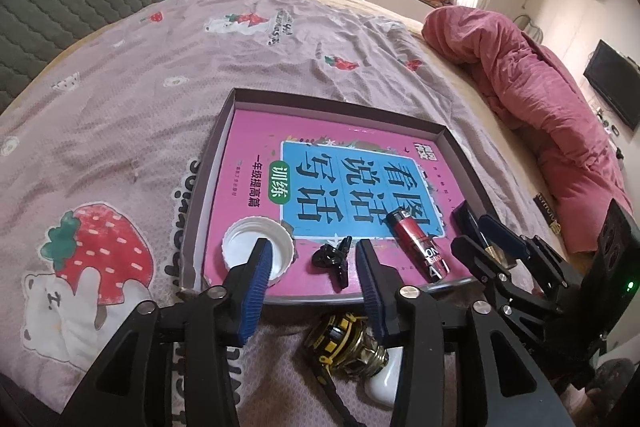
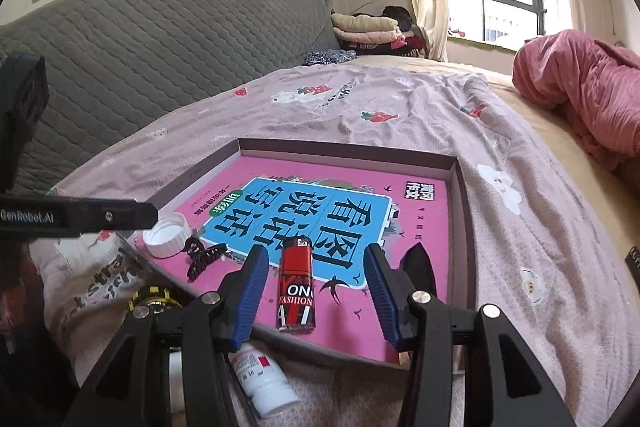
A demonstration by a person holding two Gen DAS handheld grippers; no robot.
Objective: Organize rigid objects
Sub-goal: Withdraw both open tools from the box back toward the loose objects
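Tray: shallow cardboard box lid (image 1: 224,131) sitting on the strawberry-print bedspread (image 1: 120,75), with a pink workbook (image 1: 256,131) lying flat inside it and filling most of the floor. Everything below is placed relative to this tray.
White cap (image 1: 248,247): inside the tray, near-left corner, open side up.
Hair claw (image 1: 334,259): black, inside the tray, just right of the cap and close to the near wall.
Lighter (image 2: 297,287): red and black, lying flat in the tray, near-middle, long axis pointing toward the near wall.
Black wedge thing (image 2: 418,267): inside the tray by the right wall, can't tell what it is tbh.
Pill bottle (image 2: 262,383): white with a red-and-white label, outside the tray, lying on the bedspread right against the near wall.
Yellow-black gadget (image 1: 340,343): also outside, just past the near wall, next to the bottle. Metallic bits on it, not sure what it is.
Left gripper (image 1: 312,255): hanging over the tray's near-left part, fingers spread apart and gripping nothing. The hair claw lies in the gap, the left fingertip overlaps the cap in the picture.
Right gripper (image 2: 316,263): over the tray's near-middle, fingers released and wide, lighter lying between them but neither pad touching it.
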